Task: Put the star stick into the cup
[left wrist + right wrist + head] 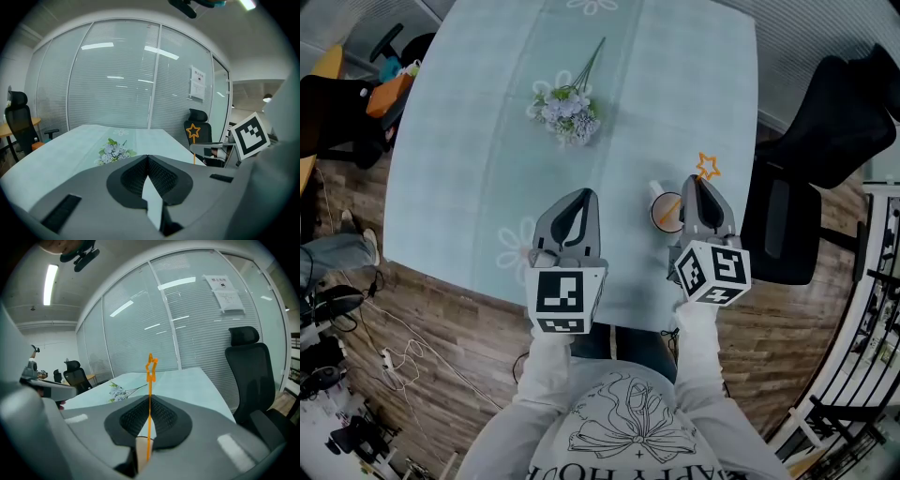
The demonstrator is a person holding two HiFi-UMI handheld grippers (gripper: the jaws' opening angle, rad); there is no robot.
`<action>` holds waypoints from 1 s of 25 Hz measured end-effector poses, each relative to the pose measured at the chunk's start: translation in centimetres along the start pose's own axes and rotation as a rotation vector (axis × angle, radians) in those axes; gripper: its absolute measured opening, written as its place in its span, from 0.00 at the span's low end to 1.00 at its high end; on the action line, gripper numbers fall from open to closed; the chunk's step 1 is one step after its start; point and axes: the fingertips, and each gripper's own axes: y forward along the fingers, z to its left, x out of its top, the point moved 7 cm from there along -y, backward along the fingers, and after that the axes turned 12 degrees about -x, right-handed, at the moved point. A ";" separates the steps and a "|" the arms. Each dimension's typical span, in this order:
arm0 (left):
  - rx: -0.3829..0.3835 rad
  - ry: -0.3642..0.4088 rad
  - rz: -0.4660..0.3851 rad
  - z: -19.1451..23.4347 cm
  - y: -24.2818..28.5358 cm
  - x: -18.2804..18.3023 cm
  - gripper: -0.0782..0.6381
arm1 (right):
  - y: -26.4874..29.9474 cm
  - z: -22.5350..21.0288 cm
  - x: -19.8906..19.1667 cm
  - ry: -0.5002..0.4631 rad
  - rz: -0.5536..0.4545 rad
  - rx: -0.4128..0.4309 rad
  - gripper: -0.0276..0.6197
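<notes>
The orange star stick [706,167] is pinched in my right gripper [697,180], which is shut on its thin shaft. The star [151,366] stands up above the jaws in the right gripper view. The shaft slants down from the star into the mouth of the white cup [664,213], which stands on the table just left of that gripper. My left gripper [584,194] hovers over the table's near part, shut and holding nothing. In the left gripper view the star [193,130] shows at the right.
A bunch of pale flowers [567,108] lies farther back on the light table [469,150]. A black office chair [825,141] stands close to the table's right edge. Cables and another chair [356,103] are on the floor at left.
</notes>
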 end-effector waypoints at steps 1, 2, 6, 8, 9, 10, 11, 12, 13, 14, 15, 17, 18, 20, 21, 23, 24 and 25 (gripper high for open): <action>0.000 -0.001 0.001 0.0 0.1 0.0 0.12 | 0.2 0.0 0.0 -0.002 0.000 -0.002 0.07; -0.001 -0.001 0.002 0.0 0.1 0.0 0.12 | 0.4 -0.1 0.1 -0.004 0.000 -0.003 0.07; -0.001 -0.005 0.010 0.1 0.3 -0.1 0.12 | 1.1 -0.1 -0.1 -0.013 0.000 -0.013 0.08; -0.001 -0.008 0.009 0.1 0.3 -0.2 0.12 | 1.3 -0.2 -0.2 -0.013 0.006 -0.019 0.08; -0.002 -0.008 0.008 0.1 0.3 -0.3 0.12 | 1.4 -0.3 -0.3 -0.011 0.012 -0.023 0.08; -0.001 -0.008 0.007 0.0 0.3 -0.3 0.12 | 1.5 -0.4 -0.4 -0.009 0.019 -0.026 0.08; -0.001 -0.008 0.007 0.0 0.3 -0.3 0.12 | 1.5 -0.5 -0.5 -0.006 0.026 -0.030 0.09; 0.000 -0.009 0.007 -0.1 0.3 -0.3 0.12 | 1.6 -0.6 -0.6 -0.001 0.033 -0.034 0.11; 0.000 -0.009 0.008 -0.1 0.3 -0.3 0.12 | 1.5 -0.7 -0.7 0.004 0.037 -0.037 0.13; 0.000 -0.010 0.008 -0.2 0.3 -0.3 0.12 | 1.5 -0.7 -0.7 0.009 0.040 -0.039 0.13; 0.001 -0.011 0.007 -0.2 0.2 -0.3 0.12 | 1.5 -0.8 -0.7 0.011 0.041 -0.040 0.13; 0.004 -0.013 0.002 -0.2 0.1 -0.2 0.12 | 1.3 -0.7 -0.5 0.011 0.038 -0.043 0.17; 0.005 -0.013 -0.003 -0.2 -0.1 -0.1 0.12 | 1.1 -0.6 -0.4 0.011 0.034 -0.046 0.18; 0.005 -0.011 -0.014 -0.1 -0.4 0.2 0.12 | 0.6 -0.6 0.1 0.017 0.021 -0.056 0.18; 0.005 -0.008 -0.021 -0.2 -0.5 0.5 0.12 | 0.3 -0.6 0.5 0.022 0.013 -0.062 0.18; 0.006 -0.002 -0.037 -0.5 -1.0 1.3 0.12 | -0.5 -0.7 1.5 0.035 -0.005 -0.071 0.18; 0.006 0.001 -0.046 -0.7 -1.2 1.7 0.12 | -0.9 -0.8 2.1 0.042 -0.018 -0.075 0.18; 0.005 0.005 -0.055 -0.9 -1.5 2.1 0.12 | -1.5 -0.8 2.8 0.046 -0.033 -0.080 0.18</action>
